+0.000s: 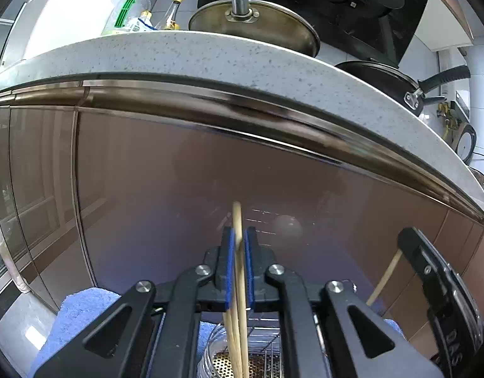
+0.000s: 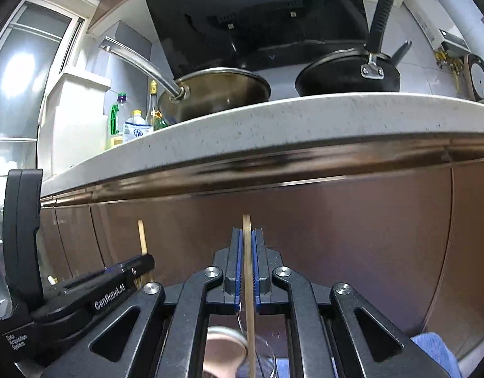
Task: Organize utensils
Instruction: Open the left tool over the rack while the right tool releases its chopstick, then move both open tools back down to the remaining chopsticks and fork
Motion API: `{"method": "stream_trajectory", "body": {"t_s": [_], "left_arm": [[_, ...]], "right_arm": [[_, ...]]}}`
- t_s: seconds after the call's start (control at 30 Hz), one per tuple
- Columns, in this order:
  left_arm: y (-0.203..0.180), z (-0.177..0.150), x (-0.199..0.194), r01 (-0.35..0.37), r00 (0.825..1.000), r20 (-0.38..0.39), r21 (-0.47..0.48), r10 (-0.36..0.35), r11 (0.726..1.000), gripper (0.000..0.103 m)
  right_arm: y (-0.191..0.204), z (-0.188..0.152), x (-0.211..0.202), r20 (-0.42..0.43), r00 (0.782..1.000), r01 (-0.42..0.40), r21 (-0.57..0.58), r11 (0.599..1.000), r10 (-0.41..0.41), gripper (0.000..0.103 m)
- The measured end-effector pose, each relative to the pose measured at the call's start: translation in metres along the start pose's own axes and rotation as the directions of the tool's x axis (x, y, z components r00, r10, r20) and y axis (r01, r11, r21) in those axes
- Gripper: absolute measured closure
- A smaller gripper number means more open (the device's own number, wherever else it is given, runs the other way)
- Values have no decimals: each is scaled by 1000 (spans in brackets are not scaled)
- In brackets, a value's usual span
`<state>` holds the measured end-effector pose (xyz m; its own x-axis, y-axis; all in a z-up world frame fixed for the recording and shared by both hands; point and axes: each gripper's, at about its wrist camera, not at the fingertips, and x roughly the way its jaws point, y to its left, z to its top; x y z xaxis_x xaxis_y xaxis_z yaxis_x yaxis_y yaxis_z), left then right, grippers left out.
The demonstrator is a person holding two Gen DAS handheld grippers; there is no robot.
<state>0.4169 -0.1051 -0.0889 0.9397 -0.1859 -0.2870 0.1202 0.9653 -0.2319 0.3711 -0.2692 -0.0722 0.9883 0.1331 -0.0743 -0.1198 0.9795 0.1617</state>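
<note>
Both pictures are bright and mostly sharp, with daylight coming from a window [image 2: 18,72] at the far left — it is overexposed to white. The glossy cabinet front [image 1: 179,189] carries soft glare and pale reflections. The fisheye lens bends the countertop edge [image 2: 273,119] strongly, and the corners fall to black. Nearest parts at the bottom look slightly blurred.

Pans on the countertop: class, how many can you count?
2: a steel pan on the left of the countertop, a black pan to its right. More may sit hidden behind the counter edge.
</note>
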Motion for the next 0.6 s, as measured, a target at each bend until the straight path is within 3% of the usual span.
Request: {"method": "stream_trajectory", "body": {"t_s": [0.03,0.07,0.1,0.37,0.6], "left_arm": [[0,1,-2,7,1000,-8,1,-7,1000,76],[-1,1,-3,9,1000,-12,5,-9,1000,70],[-1,2,-7,7,1000,-10,13,-7,1000,65],[8,20,-52,-14,999,36,31,13,999,63],[23,38,-111,-47,998,52,42,45,998,54]], "right_arm": [[-1,-1,-2,-7,1000,-4,6,1000,4,82],[-1,-1,-4,-11,1000,-4,8,1000,4,71],[0,-1,-6,-15,1000,-1,6,1000,1,67],[3,22,-37,-21,999,27,-8,1000,-28,60],[10,45,-82,-33,998,53,-18,998,-53,58]]}}
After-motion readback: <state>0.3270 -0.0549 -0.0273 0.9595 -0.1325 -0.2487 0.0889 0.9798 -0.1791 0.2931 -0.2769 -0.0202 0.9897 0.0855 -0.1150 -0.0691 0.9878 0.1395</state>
